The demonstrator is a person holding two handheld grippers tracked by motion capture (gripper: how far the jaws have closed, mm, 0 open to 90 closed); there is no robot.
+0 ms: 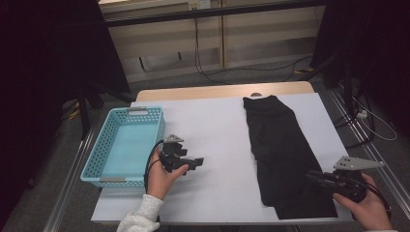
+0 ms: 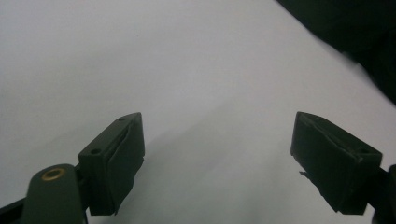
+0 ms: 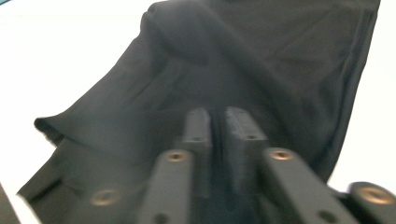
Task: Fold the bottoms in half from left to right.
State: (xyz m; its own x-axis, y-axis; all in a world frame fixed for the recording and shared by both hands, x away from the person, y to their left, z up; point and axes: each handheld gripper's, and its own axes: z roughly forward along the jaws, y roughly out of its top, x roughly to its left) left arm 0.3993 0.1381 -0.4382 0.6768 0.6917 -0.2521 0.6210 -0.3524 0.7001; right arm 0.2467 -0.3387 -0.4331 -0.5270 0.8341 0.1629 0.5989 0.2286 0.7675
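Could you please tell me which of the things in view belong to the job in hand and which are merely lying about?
In the job:
- black garment, lying lengthwise on the white table cover
- right tongs, jaws nearly together at the garment's near edge
- left tongs, jaws apart over the bare cover
- likely the blue basket, empty

Lying about:
- cables on the floor beyond the table

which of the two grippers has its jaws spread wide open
The left gripper, beside the blue basket: its jaws stand far apart over bare white table. The right gripper, at the black cloth, is nearly closed.
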